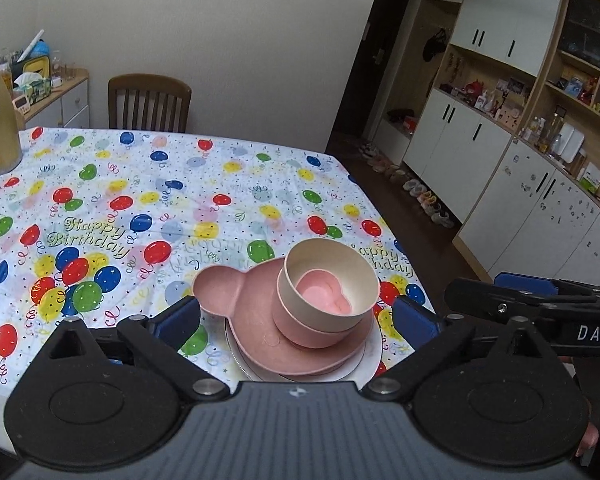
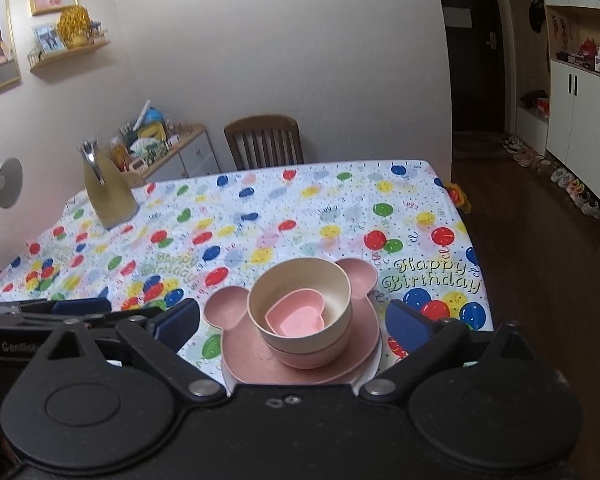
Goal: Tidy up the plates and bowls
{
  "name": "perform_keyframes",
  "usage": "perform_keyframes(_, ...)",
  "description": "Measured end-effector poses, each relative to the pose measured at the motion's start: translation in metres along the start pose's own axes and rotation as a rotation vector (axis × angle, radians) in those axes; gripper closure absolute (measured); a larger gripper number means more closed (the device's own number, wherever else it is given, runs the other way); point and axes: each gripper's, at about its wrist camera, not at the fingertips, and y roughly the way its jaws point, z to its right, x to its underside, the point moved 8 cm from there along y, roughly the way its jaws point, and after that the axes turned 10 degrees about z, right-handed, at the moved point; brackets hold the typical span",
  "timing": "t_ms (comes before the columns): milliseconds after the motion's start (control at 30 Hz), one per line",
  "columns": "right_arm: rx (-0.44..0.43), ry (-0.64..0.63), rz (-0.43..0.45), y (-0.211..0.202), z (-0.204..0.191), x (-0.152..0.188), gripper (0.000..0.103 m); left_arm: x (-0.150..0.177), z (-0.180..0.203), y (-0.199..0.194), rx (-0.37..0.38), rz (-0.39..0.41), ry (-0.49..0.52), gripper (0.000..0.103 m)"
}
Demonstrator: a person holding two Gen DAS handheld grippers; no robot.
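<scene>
The dishes are gathered into one stack near the front edge of the worktop [image 2: 260, 208]: a heart dish [image 2: 296, 318] inside a cream bowl [image 2: 300, 292], inside a pink bowl [image 2: 312, 354], on an eared pink plate [image 2: 236, 356], over a white plate [image 1: 374, 354], so little space is taken. Both the left tongs [image 1: 296, 316] and right tongs [image 2: 292, 320] are spread wide and nothing is held. The near rim of the stack is hidden by them.

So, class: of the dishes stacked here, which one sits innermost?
The small pink heart-shaped dish. It lies inside the cream bowl, which nests in a pink bowl on the pink eared plate.
</scene>
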Motion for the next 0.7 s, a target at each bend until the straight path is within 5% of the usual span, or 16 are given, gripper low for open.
perform_keyframes(700, -0.009, 0.018, 0.010, -0.033, -0.018, 0.017, 0.000, 0.018, -0.001, -0.030, -0.056, -0.017, -0.037, 0.000)
